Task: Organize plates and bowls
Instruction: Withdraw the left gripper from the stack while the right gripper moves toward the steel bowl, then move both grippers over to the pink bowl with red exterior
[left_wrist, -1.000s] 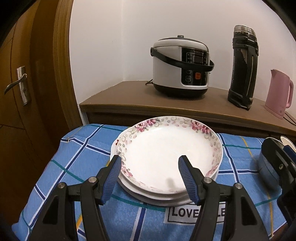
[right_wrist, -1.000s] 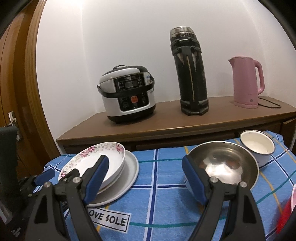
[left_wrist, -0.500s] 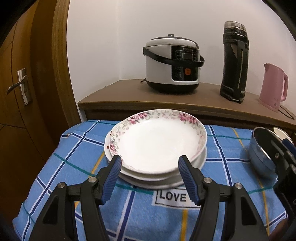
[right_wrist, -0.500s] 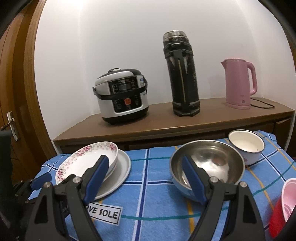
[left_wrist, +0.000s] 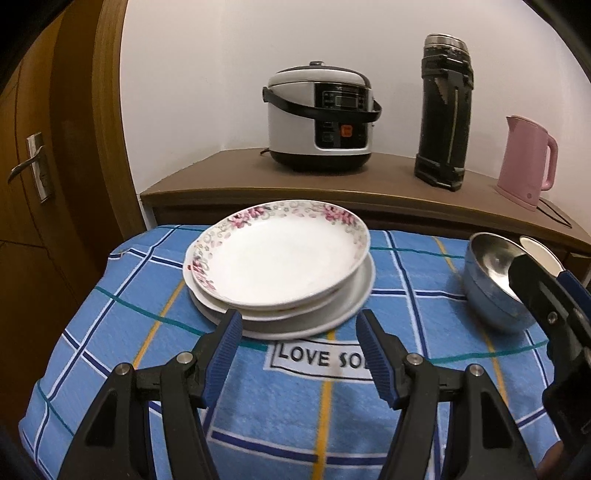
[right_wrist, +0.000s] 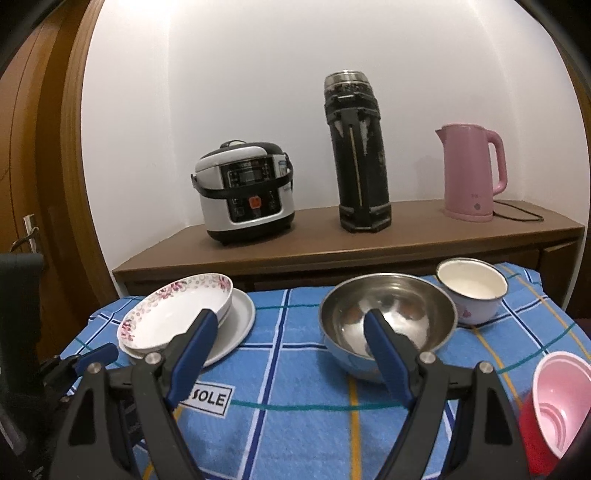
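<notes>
A floral-rimmed plate (left_wrist: 280, 254) tops a stack of white plates (left_wrist: 354, 306) on the blue checked cloth (left_wrist: 147, 332); the stack also shows in the right wrist view (right_wrist: 236, 317). My left gripper (left_wrist: 297, 325) is open and empty, just short of the stack's near edge. A steel bowl (right_wrist: 388, 314) sits mid-table, with a white enamel bowl (right_wrist: 471, 291) behind it at the right. My right gripper (right_wrist: 290, 325) is open and empty, its right finger in front of the steel bowl. A pink bowl (right_wrist: 557, 398) lies at the right edge.
A wooden sideboard (right_wrist: 332, 243) behind the table holds a rice cooker (right_wrist: 245, 195), a black thermos (right_wrist: 356, 155) and a pink kettle (right_wrist: 471, 170). A wooden door (left_wrist: 33, 166) stands at the left. A red object (right_wrist: 532, 446) sits under the pink bowl.
Both grippers have drawn back from the table. The left gripper's fingers, which reached over the plate stack, now stand short of its near edge. The pink bowl has come into the right wrist view.
</notes>
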